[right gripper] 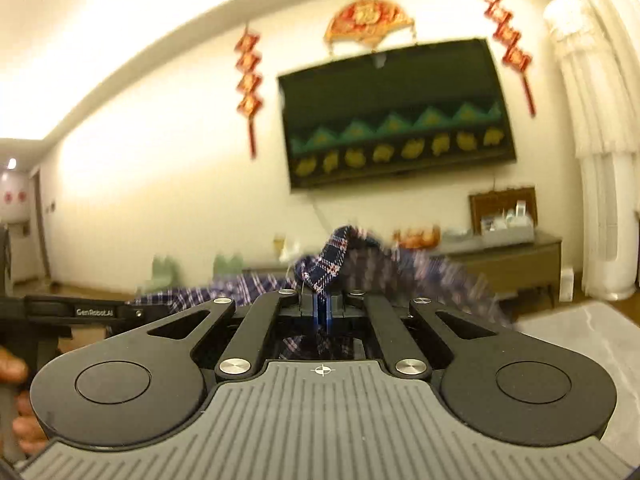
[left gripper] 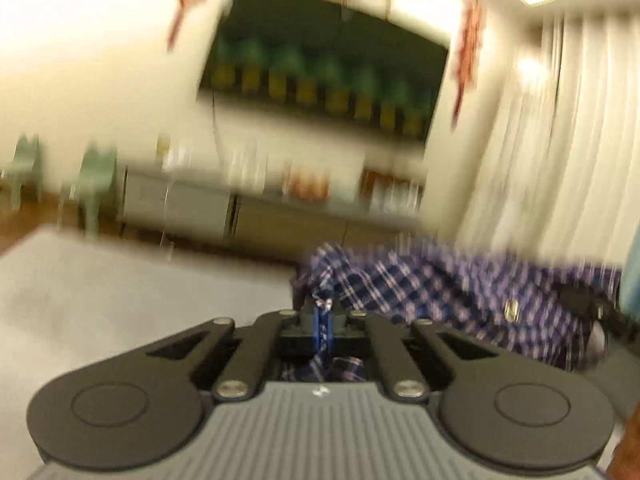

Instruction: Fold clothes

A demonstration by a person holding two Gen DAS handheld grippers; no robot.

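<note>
A blue, white and red plaid garment (left gripper: pixel 460 292) stretches to the right in the blurred left wrist view, lifted off a pale grey surface (left gripper: pixel 120 288). My left gripper (left gripper: pixel 323 314) is shut on an edge of this cloth, which bunches above the fingertips and hangs below them. In the right wrist view the plaid garment (right gripper: pixel 336 260) rises in a fold over my right gripper (right gripper: pixel 322 308), which is shut on it. The cloth trails left toward the other gripper's black body (right gripper: pixel 80 312), held by a hand (right gripper: pixel 16 368).
A wall-mounted TV (right gripper: pixel 396 116) and red hangings (right gripper: pixel 248 80) fill the far wall. Below runs a low cabinet (right gripper: pixel 512 264) with boxes on it. White curtains (left gripper: pixel 560 140) hang at the right. Two pale green chairs (left gripper: pixel 96 188) stand on the wood floor.
</note>
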